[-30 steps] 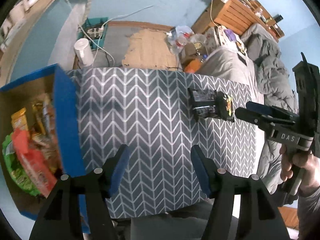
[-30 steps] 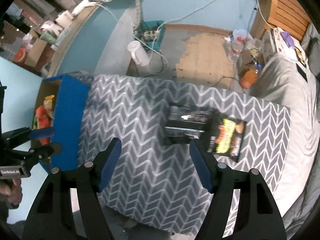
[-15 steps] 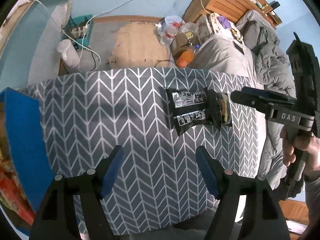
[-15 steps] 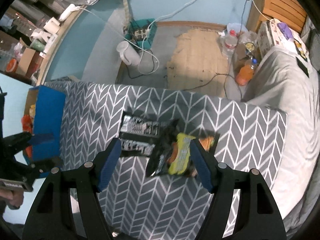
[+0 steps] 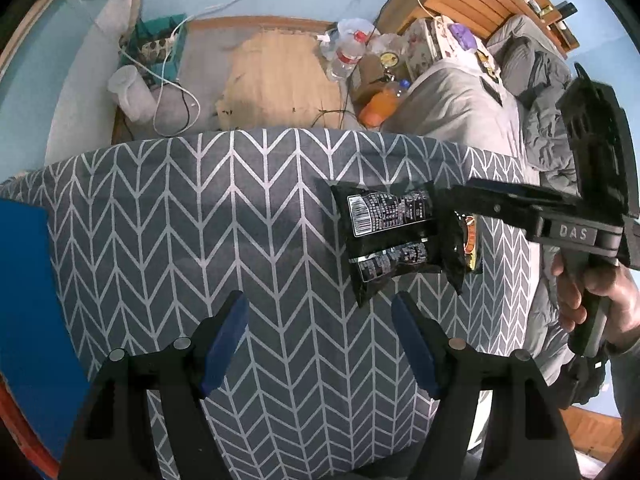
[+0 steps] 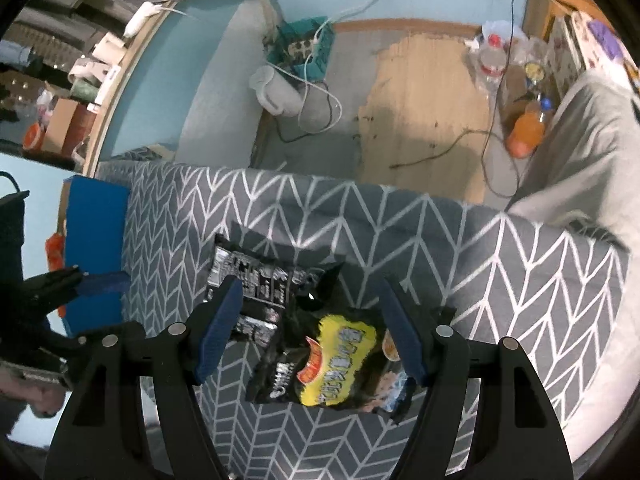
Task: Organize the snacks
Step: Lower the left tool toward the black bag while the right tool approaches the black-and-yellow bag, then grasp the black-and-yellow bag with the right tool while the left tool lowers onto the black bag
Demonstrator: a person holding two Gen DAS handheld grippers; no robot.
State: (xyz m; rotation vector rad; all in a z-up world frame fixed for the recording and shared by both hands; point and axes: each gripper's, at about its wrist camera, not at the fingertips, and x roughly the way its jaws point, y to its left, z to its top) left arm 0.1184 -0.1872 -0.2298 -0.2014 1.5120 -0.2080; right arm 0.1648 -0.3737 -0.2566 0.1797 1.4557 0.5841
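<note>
Working left to right, we note the blue box (image 6: 96, 248) at the table's left end, holding bright packets. Our left gripper (image 5: 320, 340) hovers released over bare chevron cloth (image 5: 180, 220). Two black snack bags lie mid-table, overlapping: one label-side up (image 6: 256, 280), one with yellow print (image 6: 336, 364). Our right gripper (image 6: 308, 332) straddles them, spread wide, not yet gripping. Pickup step, we judge; next, lower, pinch one bag, carry it to the box.

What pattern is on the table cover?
Grey with white chevrons, clearest in the left wrist view.
</note>
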